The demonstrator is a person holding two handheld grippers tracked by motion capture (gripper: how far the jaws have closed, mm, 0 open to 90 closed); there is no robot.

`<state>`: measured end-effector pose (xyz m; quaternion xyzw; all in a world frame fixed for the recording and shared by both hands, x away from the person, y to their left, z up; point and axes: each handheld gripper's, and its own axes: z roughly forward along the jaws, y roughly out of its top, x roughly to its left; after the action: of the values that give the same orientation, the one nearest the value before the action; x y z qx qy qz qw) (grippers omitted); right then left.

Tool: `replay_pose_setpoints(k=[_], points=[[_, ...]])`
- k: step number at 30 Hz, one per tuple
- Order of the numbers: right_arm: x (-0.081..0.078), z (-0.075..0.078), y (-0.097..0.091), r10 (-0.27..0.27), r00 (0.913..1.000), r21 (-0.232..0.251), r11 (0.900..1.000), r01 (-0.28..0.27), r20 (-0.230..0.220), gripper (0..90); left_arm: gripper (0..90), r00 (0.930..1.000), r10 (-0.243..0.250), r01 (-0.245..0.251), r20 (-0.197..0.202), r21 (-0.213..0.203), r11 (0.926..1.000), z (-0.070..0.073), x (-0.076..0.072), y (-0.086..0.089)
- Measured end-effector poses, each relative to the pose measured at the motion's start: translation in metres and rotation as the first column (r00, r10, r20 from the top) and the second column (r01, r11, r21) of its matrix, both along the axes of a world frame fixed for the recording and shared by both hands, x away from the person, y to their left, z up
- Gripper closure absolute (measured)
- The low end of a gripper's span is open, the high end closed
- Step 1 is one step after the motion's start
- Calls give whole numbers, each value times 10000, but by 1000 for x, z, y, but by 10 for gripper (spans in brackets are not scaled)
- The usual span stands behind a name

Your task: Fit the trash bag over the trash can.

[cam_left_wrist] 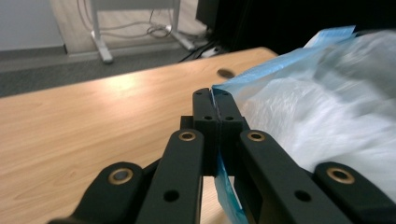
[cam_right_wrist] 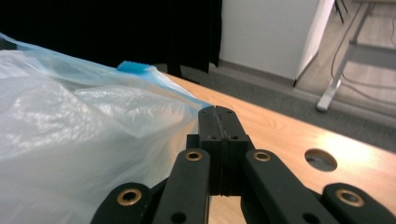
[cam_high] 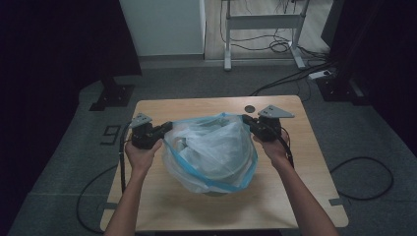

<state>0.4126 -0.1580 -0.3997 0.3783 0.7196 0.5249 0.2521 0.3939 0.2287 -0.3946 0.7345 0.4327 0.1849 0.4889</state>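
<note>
A clear plastic bag [cam_high: 211, 152] with a blue rim band lies bulging on the middle of the wooden table [cam_high: 162, 206]. My left gripper [cam_high: 168, 127] is shut on the bag's left rim; in the left gripper view the blue band [cam_left_wrist: 247, 77] runs between the closed jaws at my left gripper [cam_left_wrist: 215, 95]. My right gripper [cam_high: 246, 121] is shut on the bag's right rim. In the right gripper view the bag [cam_right_wrist: 70, 140] spreads to the left of my right gripper [cam_right_wrist: 218, 112], with the thin film pinched between the jaws. What is inside the bag is blurred.
A round hole [cam_high: 250, 108] sits in the table's far edge near the right gripper. Cables [cam_high: 364, 177] trail on the grey carpet to the right. A white desk frame [cam_high: 263, 29] stands behind the table, and dark curtains hang at both sides.
</note>
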Motion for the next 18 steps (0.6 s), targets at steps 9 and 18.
replay_pose_setpoints(k=[9,18], points=[[16,-34,7,-238,9959,-309,9993,212,-873,892,895,9975,-49,48,-711,-18,10000,-30,8,-3],[12,-57,5,-408,9887,-361,9987,359,-1445,892,895,9946,-238,251,-1010,115,9996,-41,1,-8]])
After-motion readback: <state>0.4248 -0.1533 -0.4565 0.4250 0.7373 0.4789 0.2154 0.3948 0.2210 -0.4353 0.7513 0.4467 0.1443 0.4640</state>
